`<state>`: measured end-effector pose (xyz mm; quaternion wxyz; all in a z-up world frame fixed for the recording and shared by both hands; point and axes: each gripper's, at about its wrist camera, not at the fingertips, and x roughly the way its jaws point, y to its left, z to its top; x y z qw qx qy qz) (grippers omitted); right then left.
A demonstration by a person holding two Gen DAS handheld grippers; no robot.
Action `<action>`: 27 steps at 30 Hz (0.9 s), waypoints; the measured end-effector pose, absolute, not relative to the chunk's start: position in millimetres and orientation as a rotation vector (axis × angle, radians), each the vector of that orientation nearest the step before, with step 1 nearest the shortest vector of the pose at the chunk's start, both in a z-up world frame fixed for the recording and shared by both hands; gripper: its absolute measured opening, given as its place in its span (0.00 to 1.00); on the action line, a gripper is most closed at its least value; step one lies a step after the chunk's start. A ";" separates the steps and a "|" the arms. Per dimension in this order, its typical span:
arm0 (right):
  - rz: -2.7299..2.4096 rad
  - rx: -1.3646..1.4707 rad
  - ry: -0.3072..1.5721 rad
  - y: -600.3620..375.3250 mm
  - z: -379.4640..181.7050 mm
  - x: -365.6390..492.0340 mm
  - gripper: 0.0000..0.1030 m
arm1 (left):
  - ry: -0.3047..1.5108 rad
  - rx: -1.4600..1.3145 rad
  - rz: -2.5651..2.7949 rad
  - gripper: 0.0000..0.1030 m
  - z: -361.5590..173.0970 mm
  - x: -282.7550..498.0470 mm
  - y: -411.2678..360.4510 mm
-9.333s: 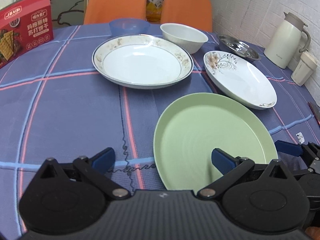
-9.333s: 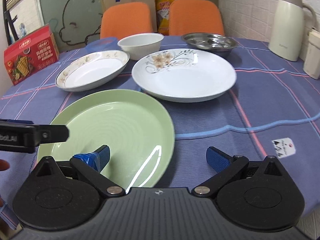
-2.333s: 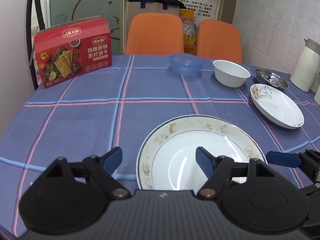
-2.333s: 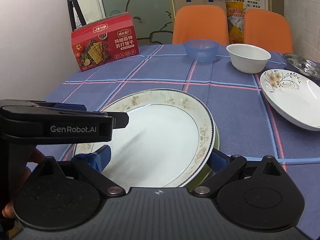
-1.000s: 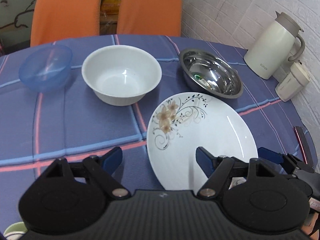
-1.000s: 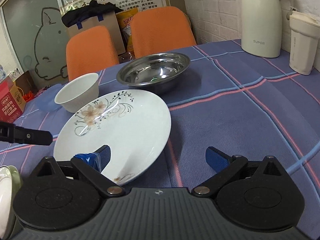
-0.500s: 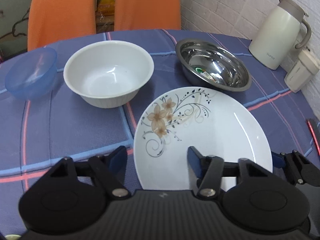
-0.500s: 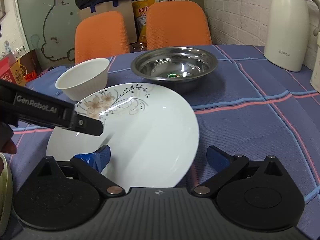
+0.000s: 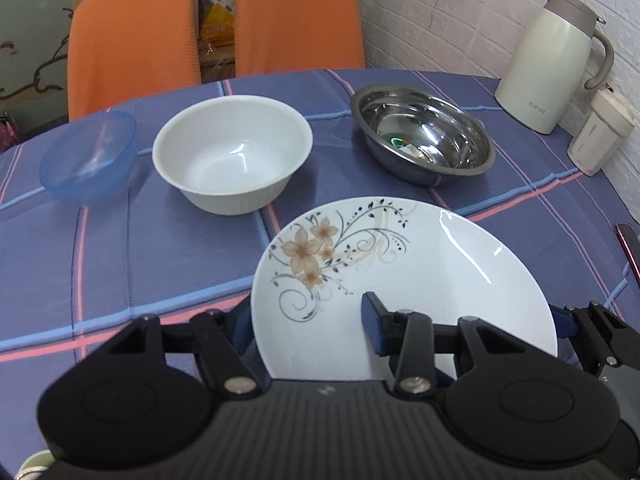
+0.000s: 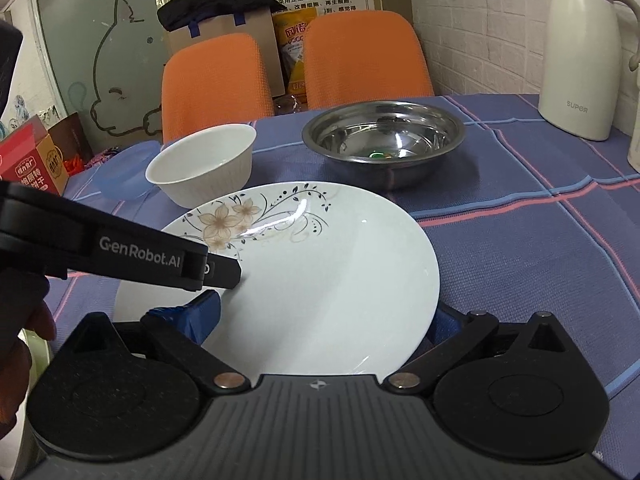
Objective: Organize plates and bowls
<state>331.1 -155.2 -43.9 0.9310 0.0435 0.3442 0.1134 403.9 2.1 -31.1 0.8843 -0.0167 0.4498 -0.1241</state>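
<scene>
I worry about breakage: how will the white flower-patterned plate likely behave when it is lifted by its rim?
The glossy white flower-patterned plate looks like stiff glazed ceramic, so probably rigid, fairly heavy and breakable. Its shiny rim may slip. The left tongs are closing over its near-left rim, the right tongs straddle the opposite edge; it should stay level.

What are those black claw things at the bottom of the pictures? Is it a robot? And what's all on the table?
No robot here. A person holds a two-finger grabber in each hand, and each grabber has a camera looking along its fingers, so one picture comes from the left grabber, the other from the right.

On the purple checked tablecloth stand a blue plastic bowl, a white bowl, a shiny steel bowl and a cream jug.

Nearest is the white flower plate. The left gripper is closing on its edge, one finger above, one below. The right gripper has that plate's other side between its blue fingers, though I cannot tell if it is squeezing.
</scene>
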 end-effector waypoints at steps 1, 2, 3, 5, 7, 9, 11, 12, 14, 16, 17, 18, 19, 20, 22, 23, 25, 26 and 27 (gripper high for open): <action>0.238 0.093 0.700 -154.6 -42.3 329.1 0.89 | 0.933 -0.037 -0.260 0.40 -30.2 401.3 3.6; 0.243 0.093 0.695 -153.7 -41.0 327.6 0.89 | 0.932 -0.040 -0.261 0.40 -29.6 398.8 5.1; 0.243 0.089 0.691 -152.8 -40.6 326.4 0.89 | 0.928 -0.041 -0.261 0.40 -28.8 395.9 6.3; 0.241 0.084 0.689 -149.7 -41.4 324.6 0.89 | 0.915 -0.031 -0.264 0.40 -27.5 388.9 8.1; 0.244 0.088 0.692 -147.2 -43.5 322.2 0.89 | 0.927 -0.045 -0.266 0.40 -30.4 385.9 12.8; 0.254 0.096 0.709 -146.0 -47.1 320.2 0.89 | 0.949 -0.065 -0.268 0.40 -36.2 386.1 17.9; 0.265 0.096 0.732 -145.0 -52.0 319.2 0.89 | 0.973 -0.093 -0.269 0.40 -43.1 388.0 21.9; 0.268 0.091 0.726 -144.7 -51.9 317.9 0.88 | 0.962 -0.096 -0.272 0.40 -43.5 387.6 22.8; 0.279 0.090 0.734 -145.0 -50.6 318.1 0.88 | 0.942 -0.088 -0.272 0.44 -40.5 387.1 22.6; 0.290 0.094 0.753 -146.7 -49.0 322.3 0.88 | 0.918 -0.078 -0.274 0.48 -36.3 387.7 21.0; 0.291 0.080 0.757 -146.4 -48.8 323.9 0.87 | 0.911 -0.072 -0.275 0.48 -35.5 387.8 20.3; 0.287 0.064 0.761 -145.9 -48.8 325.8 0.87 | 0.910 -0.069 -0.278 0.48 -35.8 388.7 19.5; 0.281 0.054 0.763 -145.8 -49.8 327.6 0.87 | 0.916 -0.069 -0.282 0.48 -37.5 389.3 18.5; 0.280 0.044 0.757 -145.3 -50.8 328.2 0.87 | 0.924 -0.064 -0.281 0.48 -40.7 390.5 17.3; 0.284 -0.006 0.749 -139.5 -53.8 327.3 0.89 | 0.924 -0.049 -0.270 0.45 -46.9 389.8 14.9; 0.286 -0.039 0.743 -135.5 -55.9 325.9 0.89 | 0.918 -0.044 -0.266 0.45 -47.2 388.8 14.0; 0.273 -0.026 0.724 -135.1 -56.9 323.7 0.89 | 0.927 -0.054 -0.260 0.43 -46.8 389.7 14.3; 0.271 -0.024 0.721 -135.6 -56.7 323.5 0.89 | 0.933 -0.059 -0.257 0.43 -46.4 390.2 14.6; 0.264 -0.017 0.719 -135.9 -56.1 323.2 0.88 | 0.935 -0.059 -0.255 0.43 -45.7 389.9 14.8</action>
